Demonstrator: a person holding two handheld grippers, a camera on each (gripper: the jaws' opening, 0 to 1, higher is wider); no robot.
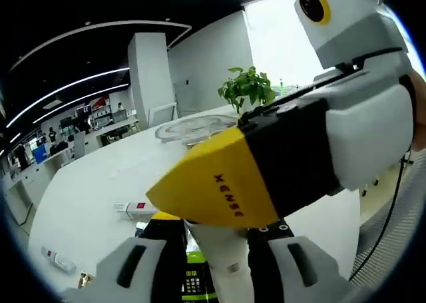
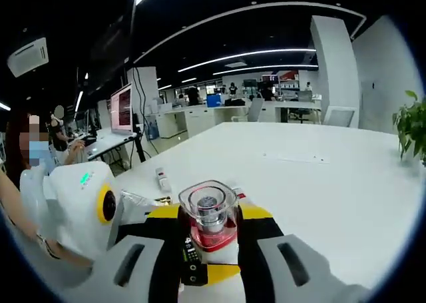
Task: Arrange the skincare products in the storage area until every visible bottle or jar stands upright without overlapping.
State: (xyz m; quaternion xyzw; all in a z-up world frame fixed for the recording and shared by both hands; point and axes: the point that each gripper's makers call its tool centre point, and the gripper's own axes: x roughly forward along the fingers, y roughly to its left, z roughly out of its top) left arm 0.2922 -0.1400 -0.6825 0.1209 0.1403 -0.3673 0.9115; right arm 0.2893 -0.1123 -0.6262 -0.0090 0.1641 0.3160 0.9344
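In the right gripper view a small bottle with a clear square cap and a red body stands upright between my right gripper's yellow-tipped jaws, which are shut on it. The white left gripper with its yellow ring sits close by on the left. In the left gripper view the right gripper crosses from the right, and its yellow and black body covers the tips of my left gripper. Something white fills the gap between the left jaws; I cannot tell what it is.
A large white table spreads ahead. It carries a clear round tray, a potted plant, a white power strip and a small tube. People sit at desks with monitors at the left.
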